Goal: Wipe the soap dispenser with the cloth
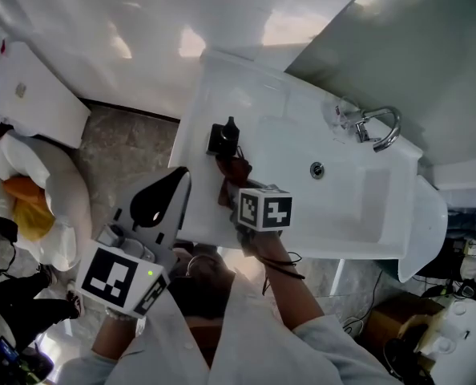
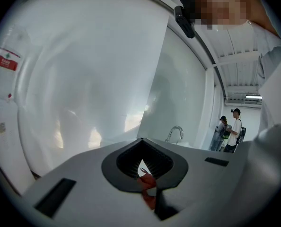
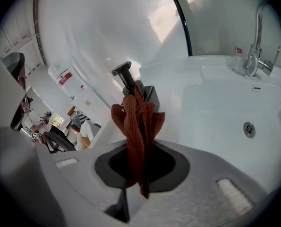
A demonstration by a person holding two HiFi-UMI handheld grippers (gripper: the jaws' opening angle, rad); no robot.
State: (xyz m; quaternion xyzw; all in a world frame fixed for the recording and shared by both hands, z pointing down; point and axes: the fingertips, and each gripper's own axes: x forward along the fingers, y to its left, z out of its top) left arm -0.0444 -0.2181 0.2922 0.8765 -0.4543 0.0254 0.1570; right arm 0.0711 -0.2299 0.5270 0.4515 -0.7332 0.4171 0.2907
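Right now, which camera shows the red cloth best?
The right gripper view: the cloth fills the centre, bunched and clamped in the right gripper's jaws. The head view shows only a dark fold beside the soap dispenser; the left gripper view, a small red scrap.

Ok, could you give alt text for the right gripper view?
The right gripper pinches a bunched rust-red cloth right in front of a black pump soap dispenser on a white sink ledge. Its drain and chrome faucet lie to the right.
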